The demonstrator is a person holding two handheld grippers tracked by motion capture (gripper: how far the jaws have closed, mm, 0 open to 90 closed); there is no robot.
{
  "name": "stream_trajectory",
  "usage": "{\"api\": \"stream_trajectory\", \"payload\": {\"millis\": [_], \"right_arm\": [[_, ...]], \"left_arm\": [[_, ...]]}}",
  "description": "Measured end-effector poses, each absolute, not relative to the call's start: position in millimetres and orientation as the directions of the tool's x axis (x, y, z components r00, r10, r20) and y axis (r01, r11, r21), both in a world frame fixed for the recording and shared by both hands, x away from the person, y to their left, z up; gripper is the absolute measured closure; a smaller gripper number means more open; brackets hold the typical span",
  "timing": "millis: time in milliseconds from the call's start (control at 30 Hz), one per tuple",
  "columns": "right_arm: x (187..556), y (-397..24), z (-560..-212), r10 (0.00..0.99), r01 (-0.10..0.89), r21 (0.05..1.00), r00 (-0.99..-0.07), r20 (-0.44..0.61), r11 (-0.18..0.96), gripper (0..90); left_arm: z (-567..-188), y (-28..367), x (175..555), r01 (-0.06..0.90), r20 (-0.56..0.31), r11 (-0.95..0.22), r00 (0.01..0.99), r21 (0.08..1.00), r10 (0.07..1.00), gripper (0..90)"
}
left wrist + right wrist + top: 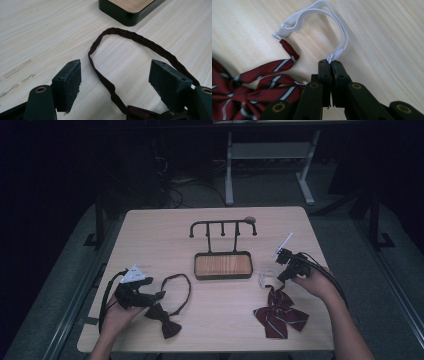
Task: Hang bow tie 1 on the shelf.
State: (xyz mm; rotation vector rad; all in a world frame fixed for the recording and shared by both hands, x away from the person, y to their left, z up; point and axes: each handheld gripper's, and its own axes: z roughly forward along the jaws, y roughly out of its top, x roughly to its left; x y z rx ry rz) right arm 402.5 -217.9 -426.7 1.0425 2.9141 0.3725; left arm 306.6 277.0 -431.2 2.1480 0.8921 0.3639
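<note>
Right gripper [330,62] is pinching the white elastic neck loop [322,15] of the red striped fabric bow tie [254,82], its jaws pressed flat together on the band's near end. That bow tie is lying on the pale wooden table [150,230] near its front right edge, the loop arching up towards the small stand with a wood-lined tray and a black metal hook rail [222,265] at the centre. Judging by this, the person is probably preparing to hang the ties on the rail, so the grip should stay on the band, not the fabric, and lift slowly so that the loop is opening wide enough to slip over a hook.

Left gripper [115,82] is hanging wide open over the dark brown bow tie with a thin brown strap [140,40], one jaw on each side of the strap and neither seeming to touch it.

From above, both ties and the rail's hooks are showing together, though the grippers are small and dim; each gripper view is giving the jaw contact instead.
</note>
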Motion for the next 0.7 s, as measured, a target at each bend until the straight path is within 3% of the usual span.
{"api": "stream_trajectory", "payload": {"millis": [700], "right_arm": [[384, -219, -375, 0.503, 0.511, 0.337, -0.856, 0.118, 0.791, 86.8]], "left_arm": [[-431, 276, 306, 0.482, -0.034, -0.458, 0.716, 0.747, 0.698, 26.4]]}}
